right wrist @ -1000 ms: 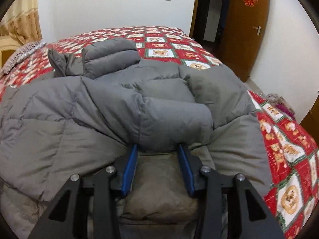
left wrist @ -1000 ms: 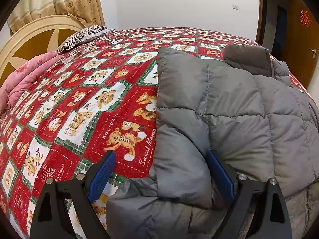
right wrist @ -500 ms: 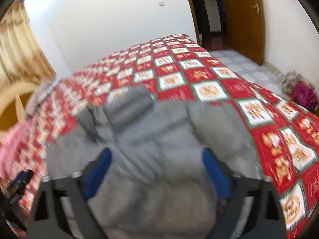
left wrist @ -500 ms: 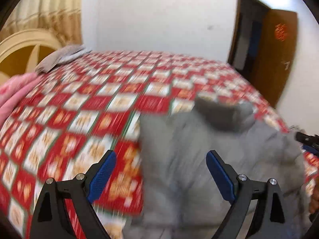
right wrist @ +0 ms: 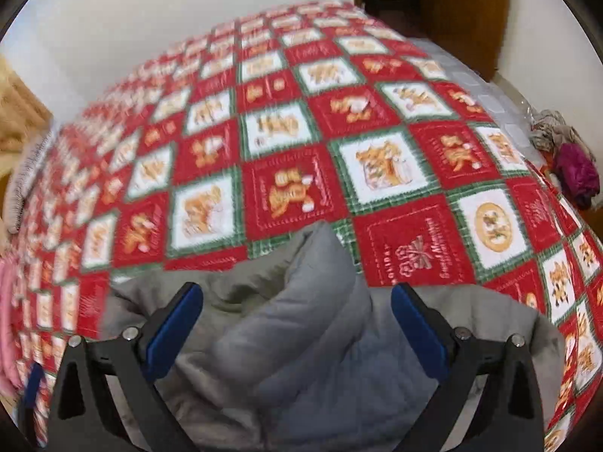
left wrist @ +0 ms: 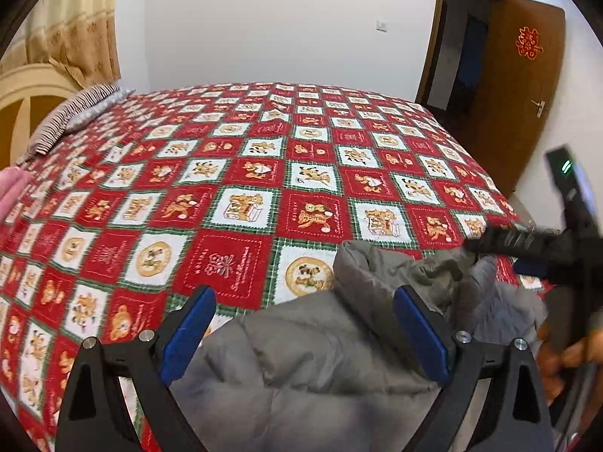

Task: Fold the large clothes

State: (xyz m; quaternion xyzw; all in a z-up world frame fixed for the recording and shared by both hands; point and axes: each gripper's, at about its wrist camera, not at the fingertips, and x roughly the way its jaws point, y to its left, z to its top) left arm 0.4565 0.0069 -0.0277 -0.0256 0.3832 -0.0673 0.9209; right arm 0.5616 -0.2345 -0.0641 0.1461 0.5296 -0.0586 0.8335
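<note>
Grey puffer jacket (left wrist: 309, 358) bunched at lower centre of frame on red patchwork bedspread (left wrist: 241, 196), left gripper (left wrist: 303, 335) and right gripper (right wrist: 296, 329) both spread wide, holding nothing.

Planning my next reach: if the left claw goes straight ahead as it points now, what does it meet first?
Most likely the grey puffer jacket, bunched right between the open left claw fingers; the red patchwork bedspread lies beyond. Depth is unclear.
</note>
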